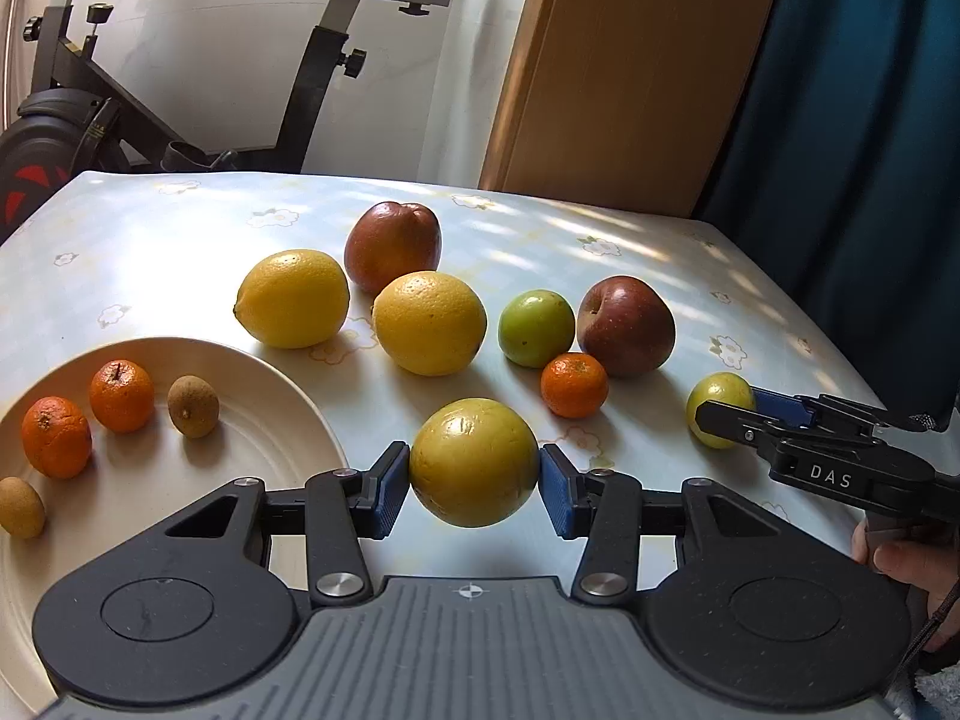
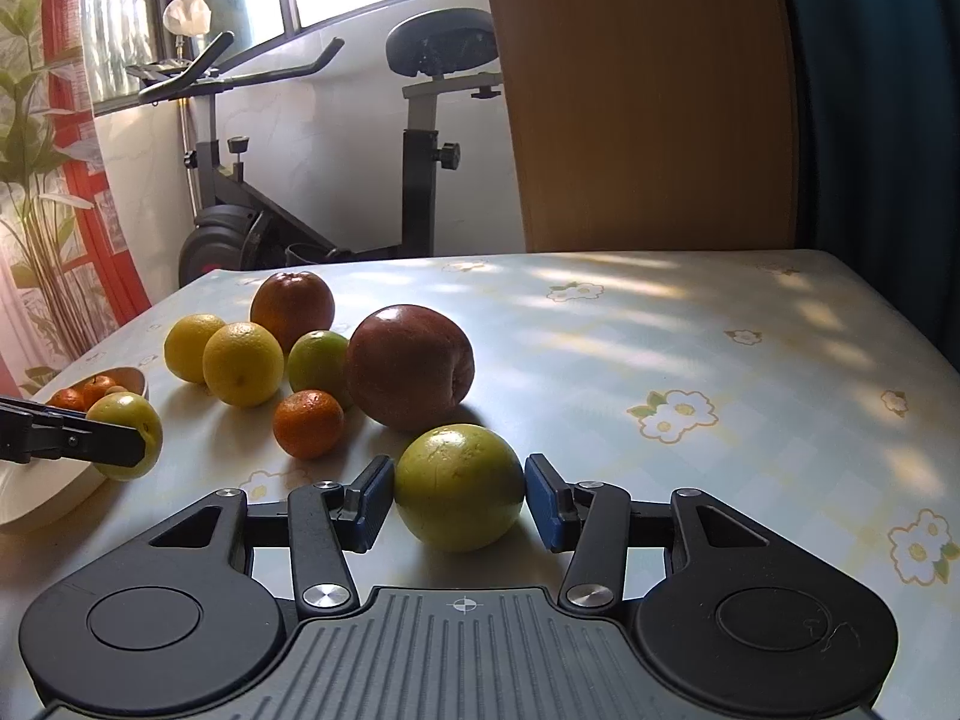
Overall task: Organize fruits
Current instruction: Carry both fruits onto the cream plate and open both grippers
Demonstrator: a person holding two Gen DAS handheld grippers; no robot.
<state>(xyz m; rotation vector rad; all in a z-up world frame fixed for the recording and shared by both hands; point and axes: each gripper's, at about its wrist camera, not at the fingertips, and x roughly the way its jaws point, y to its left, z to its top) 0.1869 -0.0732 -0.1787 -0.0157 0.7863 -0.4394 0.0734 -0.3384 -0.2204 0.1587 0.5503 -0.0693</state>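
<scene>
My left gripper (image 1: 474, 483) is shut on a yellow-green round fruit (image 1: 474, 462), held just above the table beside the cream plate (image 1: 270, 396); it also shows in the right wrist view (image 2: 135, 426). My right gripper (image 2: 459, 498) has its blue pads on both sides of another yellow-green fruit (image 2: 459, 486) that sits on the table; small gaps show at the pads. That fruit shows in the left wrist view (image 1: 720, 405). The plate holds two mandarins (image 1: 120, 396) and two small brown fruits (image 1: 192, 407).
On the flowered tablecloth (image 2: 720, 360) lie two yellow citrus (image 1: 429, 323), two dark red apples (image 1: 627, 325), a green fruit (image 1: 536, 328) and a mandarin (image 1: 574, 384). An exercise bike (image 2: 312, 180) stands behind the table, a wooden panel (image 2: 648, 96) at the back right.
</scene>
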